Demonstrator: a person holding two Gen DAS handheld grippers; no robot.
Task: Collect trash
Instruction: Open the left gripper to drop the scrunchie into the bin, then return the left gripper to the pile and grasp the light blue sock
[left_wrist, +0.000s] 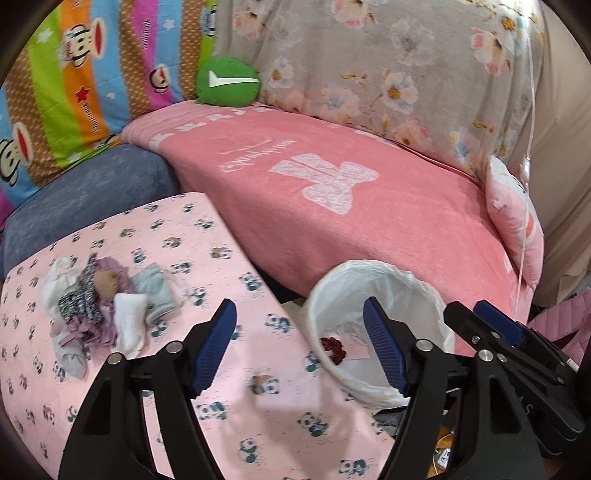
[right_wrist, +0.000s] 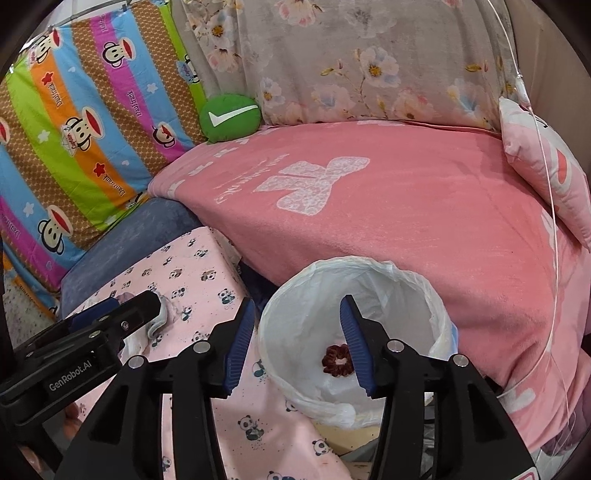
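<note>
My right gripper (right_wrist: 297, 345) hangs wide and empty over the bin (right_wrist: 354, 266), scrunchie (right_wrist: 337, 360) inside, while my left gripper (left_wrist: 301, 343), also wide, faces the rag pile (left_wrist: 107, 306) near the table's (left_wrist: 258, 413) left edge.

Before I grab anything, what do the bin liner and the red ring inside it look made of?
Bin liner: thin white plastic film, slightly glossy and crinkled, rolled over the rim. Red ring: looks like a gathered fabric scrunchie, matte and ruffled, possibly velvet.
</note>
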